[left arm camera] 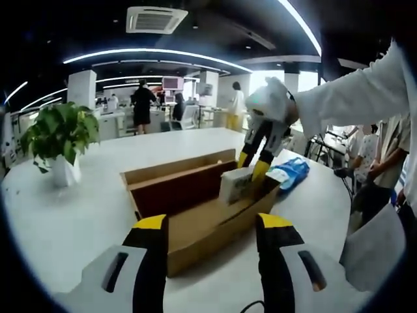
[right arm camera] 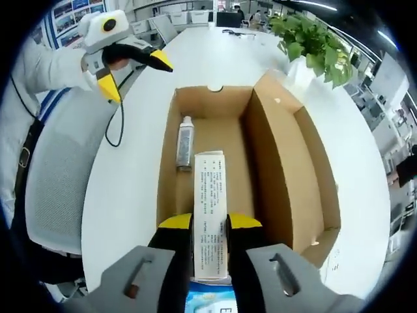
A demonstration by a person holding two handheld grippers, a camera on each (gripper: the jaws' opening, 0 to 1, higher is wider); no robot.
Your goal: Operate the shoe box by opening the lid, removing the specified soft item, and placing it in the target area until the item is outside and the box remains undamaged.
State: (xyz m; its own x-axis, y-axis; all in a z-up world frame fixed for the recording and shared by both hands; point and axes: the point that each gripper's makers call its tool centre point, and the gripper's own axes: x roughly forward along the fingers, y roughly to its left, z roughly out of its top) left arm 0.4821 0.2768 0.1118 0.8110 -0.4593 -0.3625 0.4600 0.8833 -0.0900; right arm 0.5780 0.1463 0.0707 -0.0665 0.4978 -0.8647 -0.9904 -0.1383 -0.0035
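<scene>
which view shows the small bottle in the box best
The right gripper view. It looks straight down into the open shoe box, so the bottle lies in plain sight on the box floor, beside the white pack that the right gripper holds. In the left gripper view the box walls hide it.

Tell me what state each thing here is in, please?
Shoe box: open, lid tipped back.
White pack: standing on edge in the box, gripped.
Small bottle: lying flat in the box.
Right gripper: shut on the pack.
Left gripper: open, holding nothing.
Blue packet: lying on the table.
</scene>
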